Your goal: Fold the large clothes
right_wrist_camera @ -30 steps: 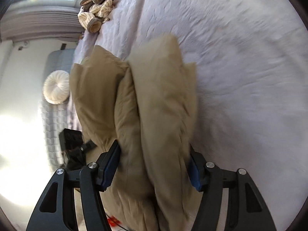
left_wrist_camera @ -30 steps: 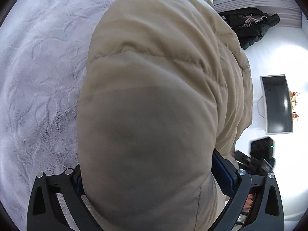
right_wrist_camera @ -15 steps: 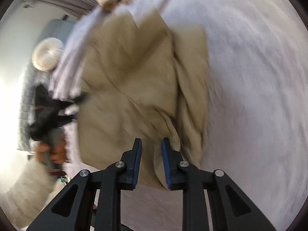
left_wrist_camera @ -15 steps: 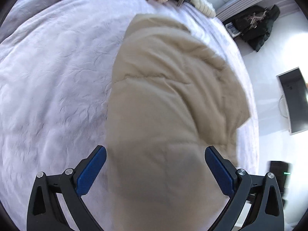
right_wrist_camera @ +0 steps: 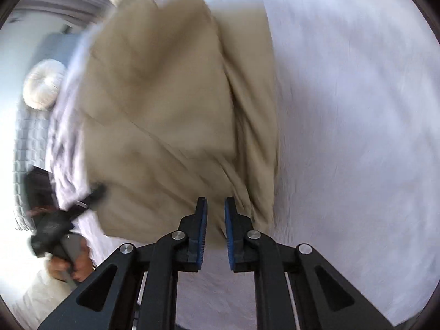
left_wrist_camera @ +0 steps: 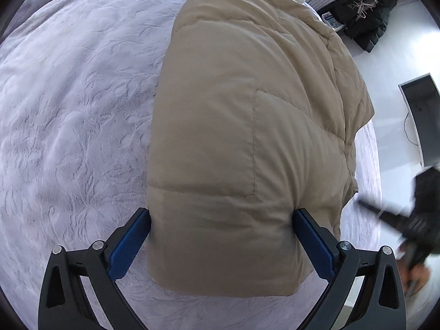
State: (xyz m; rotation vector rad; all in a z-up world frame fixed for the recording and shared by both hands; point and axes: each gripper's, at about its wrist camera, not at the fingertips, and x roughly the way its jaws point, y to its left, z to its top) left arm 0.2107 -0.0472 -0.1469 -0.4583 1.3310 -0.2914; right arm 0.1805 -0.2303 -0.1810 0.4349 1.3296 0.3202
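A beige quilted puffer jacket [left_wrist_camera: 247, 126] lies folded on a pale lilac bedspread [left_wrist_camera: 68, 123]. My left gripper [left_wrist_camera: 221, 217] is wide open, its blue pads against both sides of the jacket's thick near end. In the right wrist view the jacket [right_wrist_camera: 170, 115] is blurred and lies ahead on the bedspread [right_wrist_camera: 357, 126]. My right gripper [right_wrist_camera: 216, 206] is nearly shut with a narrow gap between its pads, just short of the jacket's near edge, with nothing in it.
A dark garment [left_wrist_camera: 365, 19] hangs at the far right by the wall, and a monitor [left_wrist_camera: 420, 118] stands to the right. The other gripper and hand [right_wrist_camera: 60, 242] show at the left in the right wrist view. A round white cushion [right_wrist_camera: 41, 85] rests against a grey headboard.
One second ago both grippers held the jacket. My right gripper let go, pulled back and closed. My left gripper opened and now sits around the jacket's near end.
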